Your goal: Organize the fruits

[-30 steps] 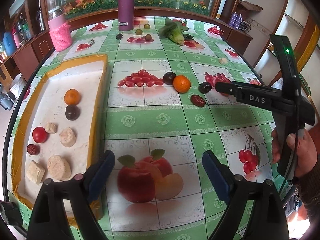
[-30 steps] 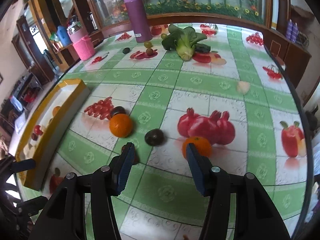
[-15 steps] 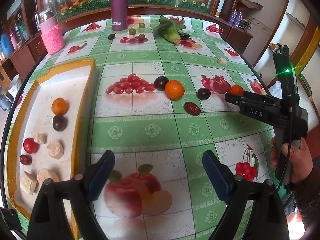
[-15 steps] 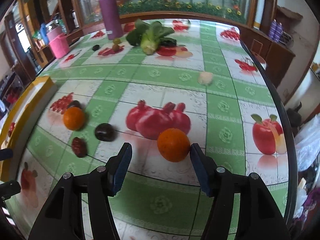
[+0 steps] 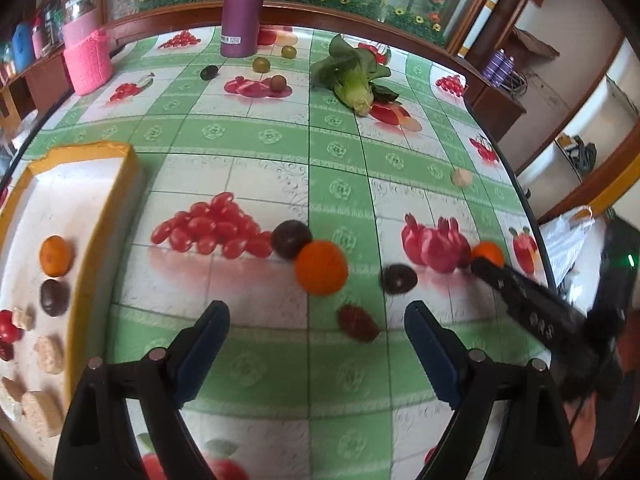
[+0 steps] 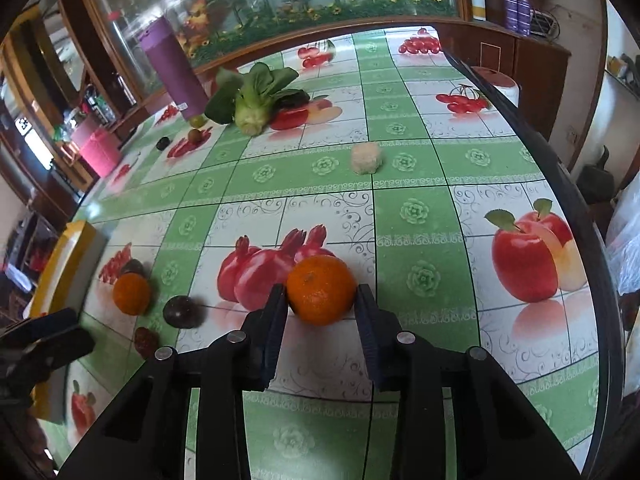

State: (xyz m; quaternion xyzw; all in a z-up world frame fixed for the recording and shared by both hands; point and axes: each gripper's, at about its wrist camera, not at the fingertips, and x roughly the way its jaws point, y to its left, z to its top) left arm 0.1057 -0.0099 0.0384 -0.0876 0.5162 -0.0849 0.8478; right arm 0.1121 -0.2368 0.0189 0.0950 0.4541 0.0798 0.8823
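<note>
My right gripper (image 6: 322,300) has its jaws closed against both sides of an orange (image 6: 321,289) resting on the fruit-print tablecloth; this orange (image 5: 487,254) also shows in the left wrist view. My left gripper (image 5: 316,320) is open and empty above the cloth. Ahead of it lie a second orange (image 5: 321,267), two dark plums (image 5: 291,239) (image 5: 398,279) and a red date (image 5: 357,323). The yellow-rimmed tray (image 5: 105,216) at the left holds an orange (image 5: 56,255), a plum, red fruits and several beige pieces.
A purple bottle (image 5: 240,8), a pink jar (image 5: 87,60), bok choy (image 5: 354,74) and several small fruits stand at the far end. A beige lump (image 6: 366,158) lies mid-table. The table edge (image 6: 568,184) runs along the right.
My right gripper has moved forward and closed around the right orange. My left gripper has moved forward toward the loose fruit group, staying open.
</note>
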